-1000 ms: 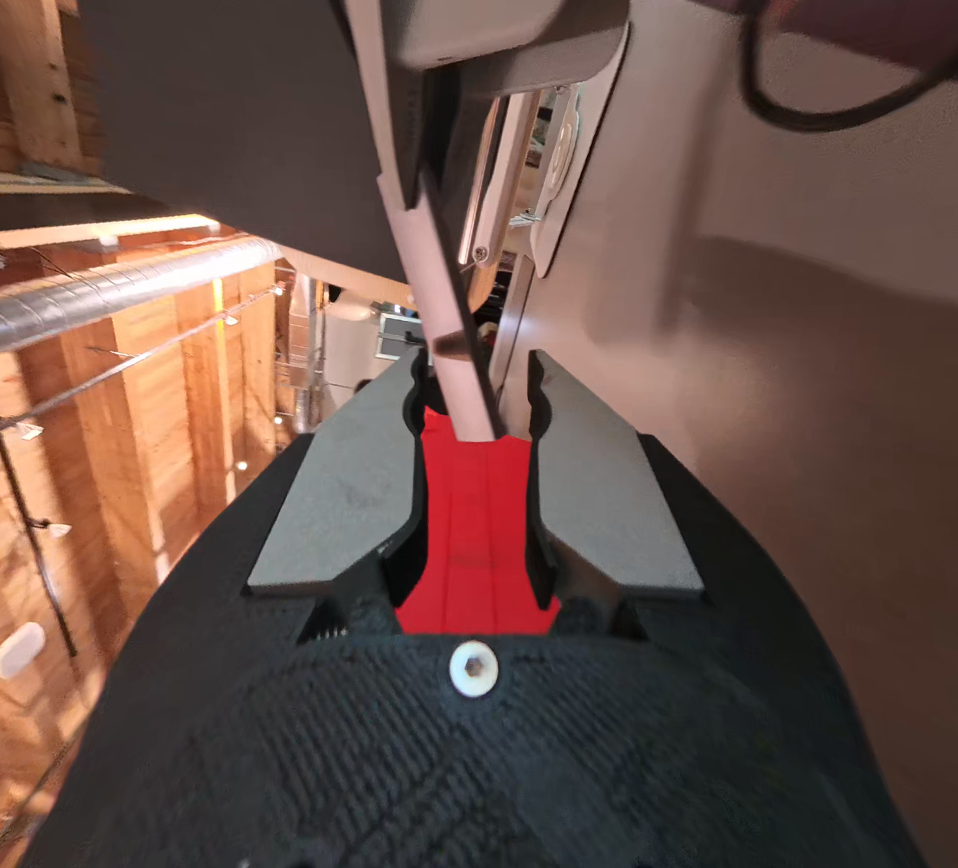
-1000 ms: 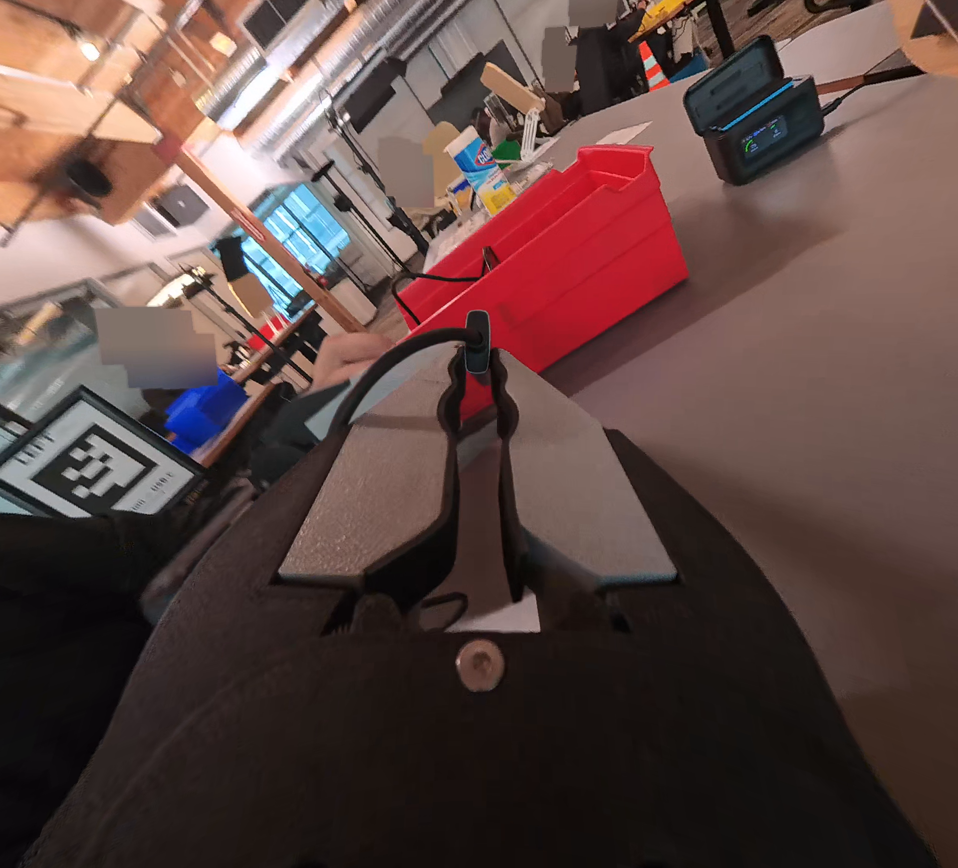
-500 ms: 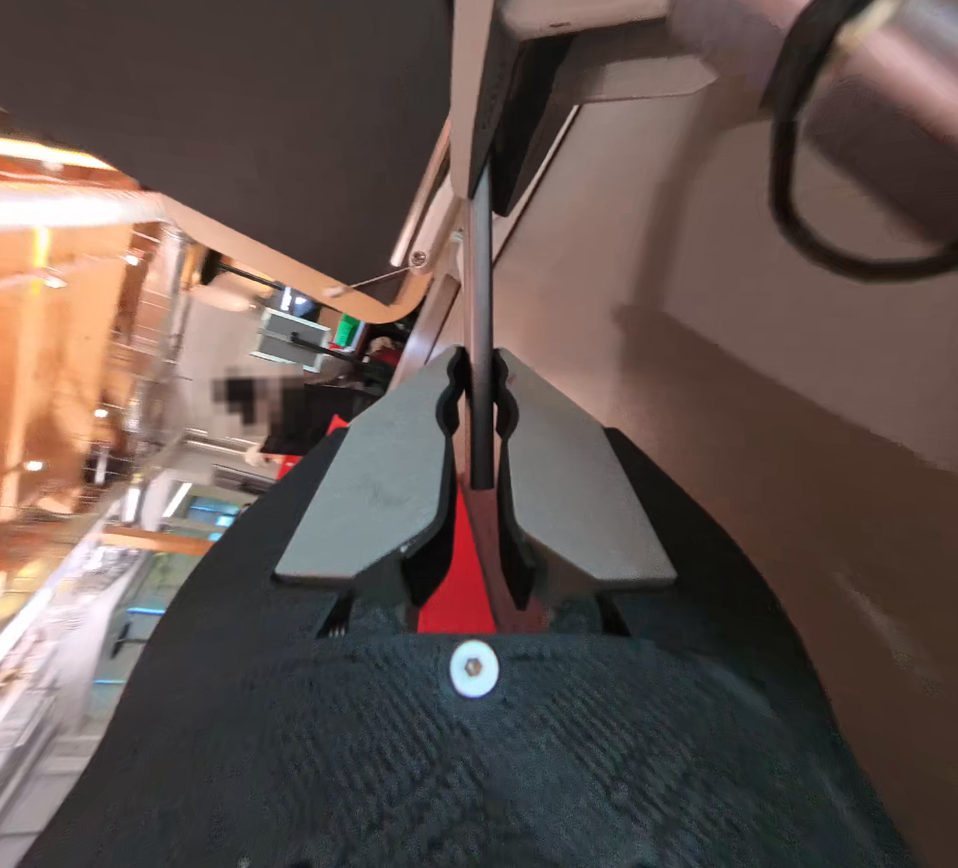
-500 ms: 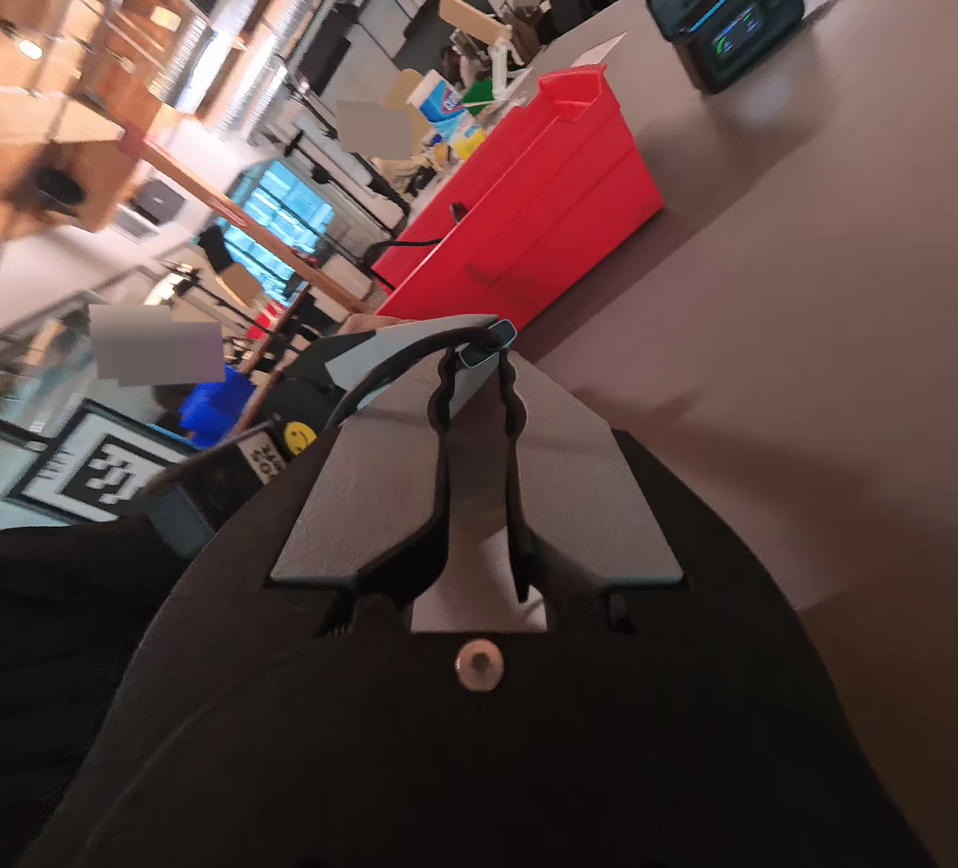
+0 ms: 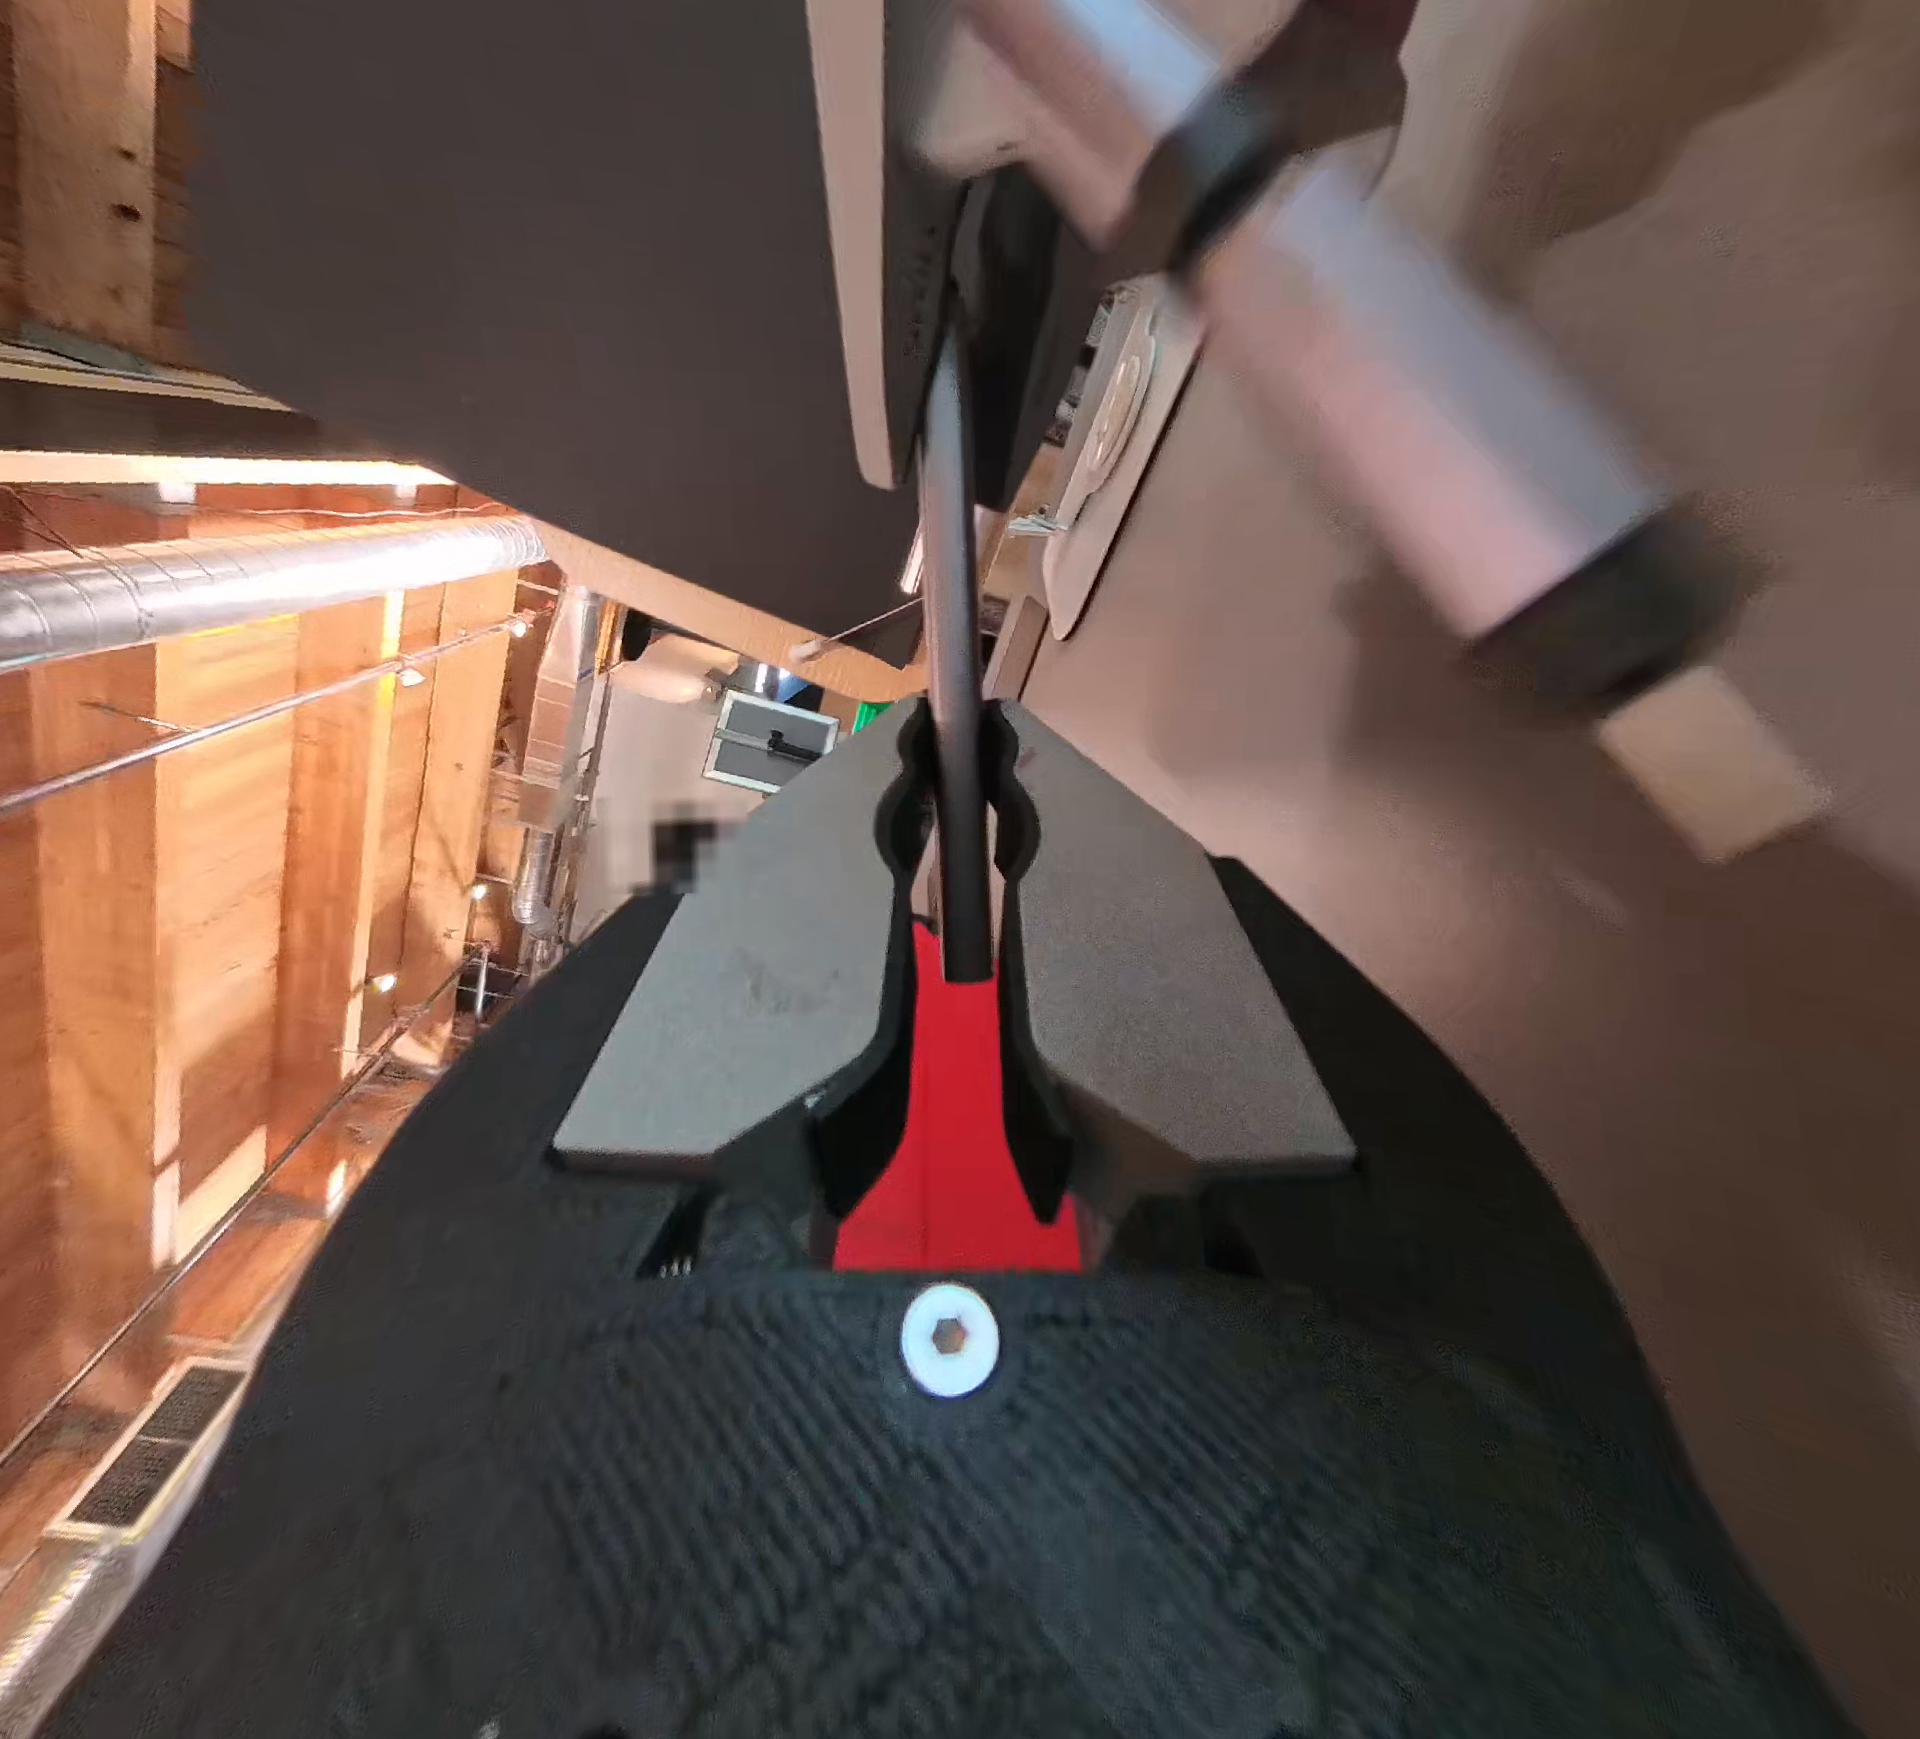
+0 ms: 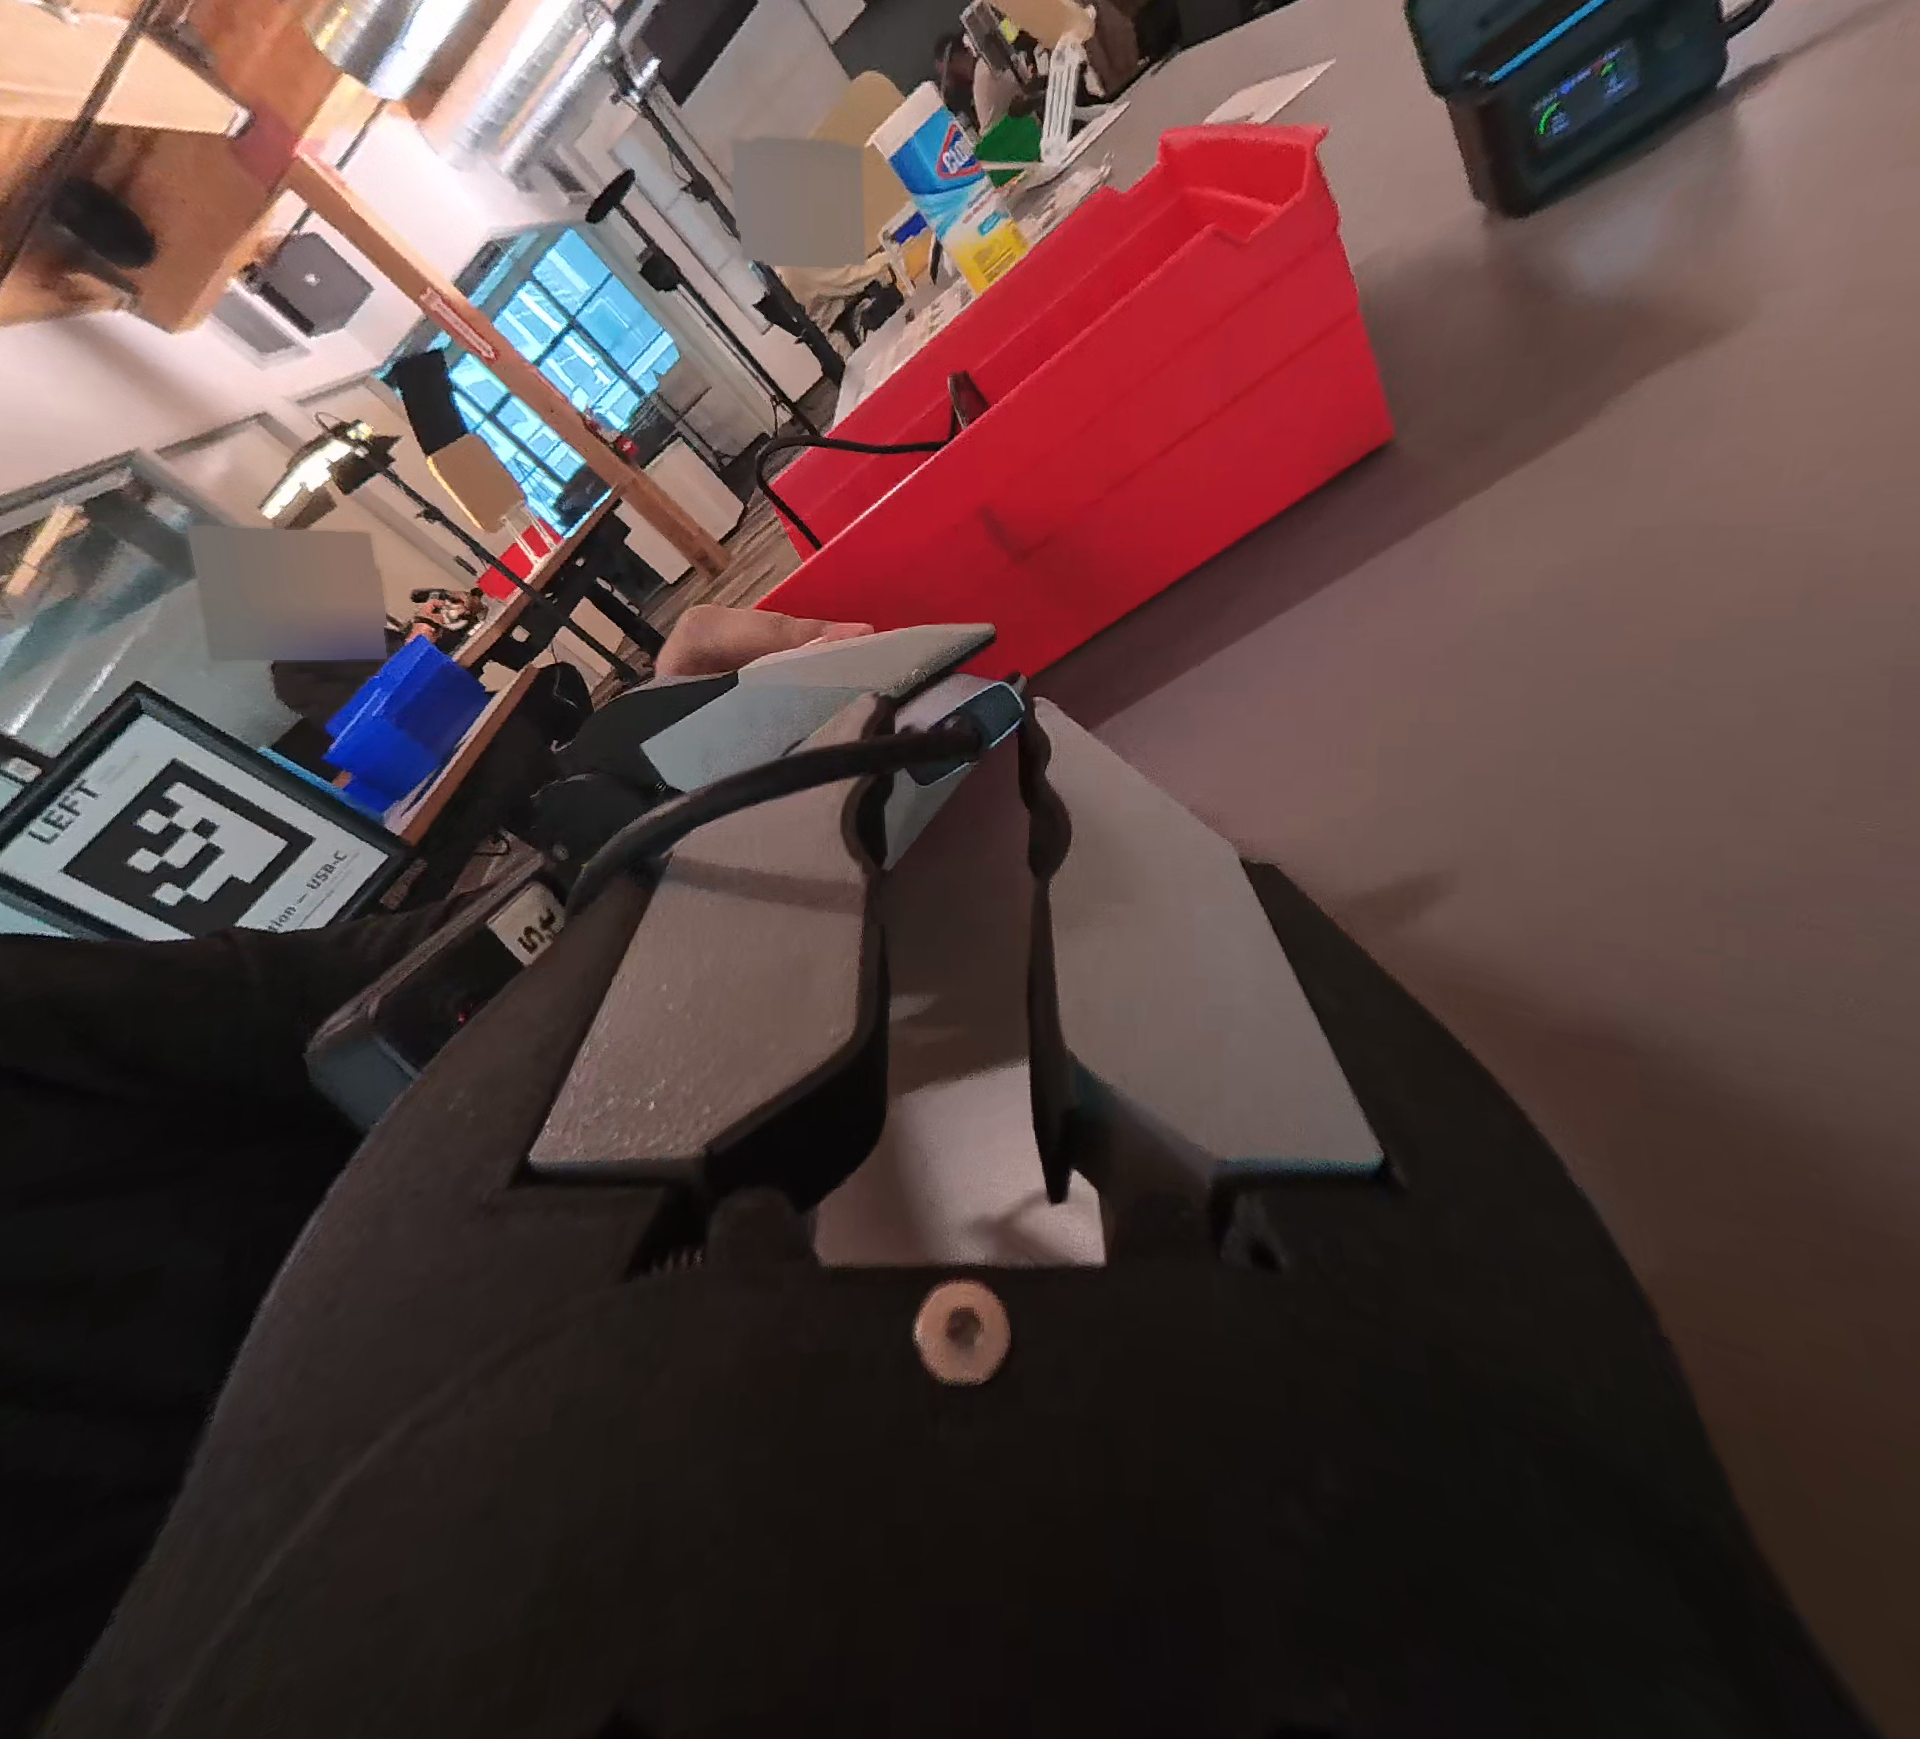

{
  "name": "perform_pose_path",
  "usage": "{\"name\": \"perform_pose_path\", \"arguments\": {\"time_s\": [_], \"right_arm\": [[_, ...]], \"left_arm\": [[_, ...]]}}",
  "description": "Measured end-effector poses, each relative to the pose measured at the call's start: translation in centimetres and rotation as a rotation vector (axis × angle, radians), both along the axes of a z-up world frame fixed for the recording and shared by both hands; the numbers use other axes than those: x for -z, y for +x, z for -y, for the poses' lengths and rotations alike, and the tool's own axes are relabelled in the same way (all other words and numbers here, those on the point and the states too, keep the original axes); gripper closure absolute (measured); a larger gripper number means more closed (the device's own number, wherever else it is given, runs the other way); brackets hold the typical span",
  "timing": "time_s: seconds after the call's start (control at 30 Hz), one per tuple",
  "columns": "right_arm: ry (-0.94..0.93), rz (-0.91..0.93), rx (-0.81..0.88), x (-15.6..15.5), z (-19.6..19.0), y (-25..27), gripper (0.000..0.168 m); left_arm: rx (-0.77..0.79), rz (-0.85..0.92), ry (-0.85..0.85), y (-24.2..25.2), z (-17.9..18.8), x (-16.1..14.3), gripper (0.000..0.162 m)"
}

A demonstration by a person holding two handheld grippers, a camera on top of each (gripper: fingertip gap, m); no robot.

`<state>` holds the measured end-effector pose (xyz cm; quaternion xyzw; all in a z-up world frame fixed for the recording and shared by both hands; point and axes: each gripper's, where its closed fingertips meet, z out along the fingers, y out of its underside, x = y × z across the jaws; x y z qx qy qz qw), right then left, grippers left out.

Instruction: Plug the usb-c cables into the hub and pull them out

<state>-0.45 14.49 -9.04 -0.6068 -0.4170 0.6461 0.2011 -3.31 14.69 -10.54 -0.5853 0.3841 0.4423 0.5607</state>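
Note:
My left gripper (image 5: 956, 754) is shut on the hub (image 5: 954, 567), a thin flat slab seen edge-on and running up from the jaws. A blurred silver cable end with black rings (image 5: 1403, 359) crosses the upper right, next to the other gripper's pale finger (image 5: 862, 183). In the right wrist view my right gripper (image 6: 956, 723) has the usb-c plug (image 6: 966, 725) lying crosswise between its fingertips, its jaws a little apart. The plug's black cable (image 6: 748, 790) leaves over the left finger. The grey hub (image 6: 883, 650) is just above the plug, held by the left gripper (image 6: 686, 723).
A red bin (image 6: 1143, 442) with a black cable in it stands on the grey table (image 6: 1558, 754) beyond the grippers; it also shows in the left wrist view (image 5: 956, 1118). A black case with a lit screen (image 6: 1558, 79) is at the far right. A wipes tub (image 6: 945, 183) stands behind the bin. My left and right fingertips are right by each other.
The left gripper closed on the hub, now edge-on. The plug in the right gripper turned from upright to crosswise, the jaws widened, and it came up against the hub.

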Motion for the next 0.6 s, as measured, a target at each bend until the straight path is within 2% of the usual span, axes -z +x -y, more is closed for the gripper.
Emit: {"name": "perform_pose_path", "arguments": {"time_s": [0.17,0.3,0.4,0.5,0.6], "right_arm": [[0.119,-0.004,0.035,-0.2,-0.3,0.0,0.148],[0.335,0.028,0.152,-0.4,-2.3,0.8,0.149],[0.487,-0.007,0.149,-1.3,-1.9,1.2,0.152],[0.603,-0.088,0.105,-3.0,-0.5,1.6,0.162],[0.621,-0.081,0.114,-3.1,-0.6,1.8,0.162]], "left_arm": [[0.046,0.248,-0.100,0.4,-0.3,1.2,0.151],[0.093,0.464,-0.174,0.2,-0.3,2.0,0.138],[0.151,0.644,-0.167,-0.1,0.0,1.1,0.130],[0.253,0.786,-0.132,0.0,0.7,-0.5,0.126],[0.320,0.803,-0.155,0.8,1.2,-0.7,0.125]]}}
